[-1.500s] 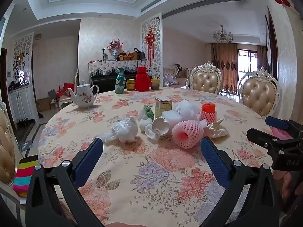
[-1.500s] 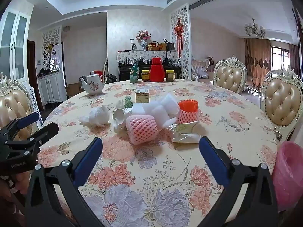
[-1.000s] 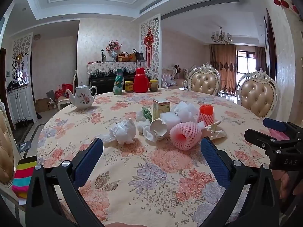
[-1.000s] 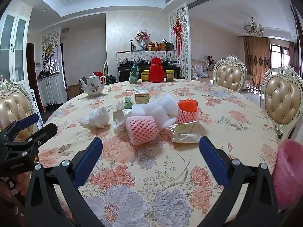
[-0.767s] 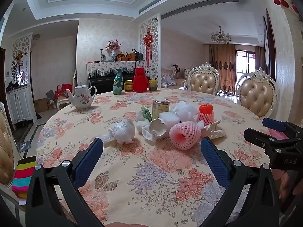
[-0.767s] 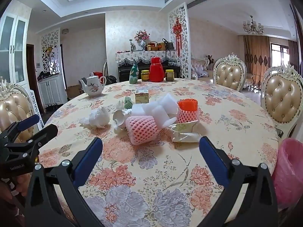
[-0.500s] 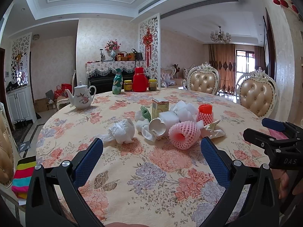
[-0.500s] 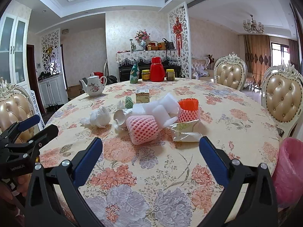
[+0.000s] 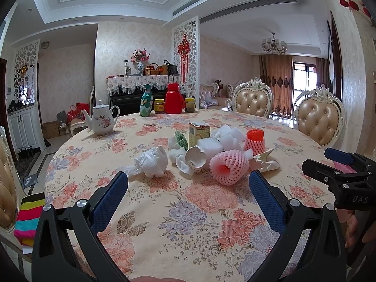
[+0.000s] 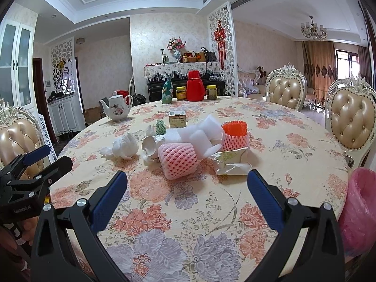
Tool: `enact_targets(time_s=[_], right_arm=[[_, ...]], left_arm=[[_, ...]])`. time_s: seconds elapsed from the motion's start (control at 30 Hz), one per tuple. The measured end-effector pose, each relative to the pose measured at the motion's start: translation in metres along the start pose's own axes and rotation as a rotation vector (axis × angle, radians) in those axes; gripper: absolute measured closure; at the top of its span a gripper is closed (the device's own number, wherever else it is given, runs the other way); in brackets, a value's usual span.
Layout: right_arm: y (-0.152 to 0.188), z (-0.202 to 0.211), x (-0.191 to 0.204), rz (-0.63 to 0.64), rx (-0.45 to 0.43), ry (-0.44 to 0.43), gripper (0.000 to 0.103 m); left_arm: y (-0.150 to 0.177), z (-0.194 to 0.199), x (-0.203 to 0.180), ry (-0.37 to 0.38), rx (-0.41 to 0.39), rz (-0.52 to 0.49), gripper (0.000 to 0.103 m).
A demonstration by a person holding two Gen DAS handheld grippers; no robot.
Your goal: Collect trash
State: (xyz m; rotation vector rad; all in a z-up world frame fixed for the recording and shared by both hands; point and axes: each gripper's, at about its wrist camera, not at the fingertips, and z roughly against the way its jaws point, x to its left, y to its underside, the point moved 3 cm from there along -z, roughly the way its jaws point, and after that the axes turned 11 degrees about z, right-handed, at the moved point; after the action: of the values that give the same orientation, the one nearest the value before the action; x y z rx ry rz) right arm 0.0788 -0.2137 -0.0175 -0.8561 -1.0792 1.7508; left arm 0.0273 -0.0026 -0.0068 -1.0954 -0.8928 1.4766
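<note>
A heap of trash lies mid-table: a pink foam fruit net [image 9: 229, 168] [image 10: 177, 161], an orange foam net [image 9: 255, 139] [image 10: 235, 135], white foam blocks [image 9: 225, 138] [image 10: 204, 134], a crumpled white tissue [image 9: 152, 162] [image 10: 124, 149], a crushed wrapper [image 9: 264, 162] [image 10: 231, 161] and a small yellow box [image 9: 198, 132] [image 10: 178, 119]. My left gripper [image 9: 188, 181] is open and empty, short of the heap. My right gripper [image 10: 186, 181] is open and empty too, just before the pink net. Each gripper shows at the other view's edge.
The round table [image 9: 188, 223] [image 10: 188, 211] has a floral cloth. A teapot [image 9: 102, 119] [image 10: 117, 109], a red thermos [image 9: 174, 98] [image 10: 195, 85], jars and a green bottle stand at its far side. A pink bag [image 10: 359, 211] hangs at the right edge. Padded chairs [image 10: 352, 122] ring the table.
Both views have shifted only slightly; the grippers drift a little while staying open. Nothing on the table has moved.
</note>
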Motion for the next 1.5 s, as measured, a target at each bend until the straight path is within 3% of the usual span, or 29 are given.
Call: enact_targets(time_s=[1.5], right_arm=[[0.0047,-0.0038,0.0055,-0.020,0.011,-0.019,0.004]], left_arm=[[0.0081,0.0001,0.0012,0.005,0.010,0.009,0.007]])
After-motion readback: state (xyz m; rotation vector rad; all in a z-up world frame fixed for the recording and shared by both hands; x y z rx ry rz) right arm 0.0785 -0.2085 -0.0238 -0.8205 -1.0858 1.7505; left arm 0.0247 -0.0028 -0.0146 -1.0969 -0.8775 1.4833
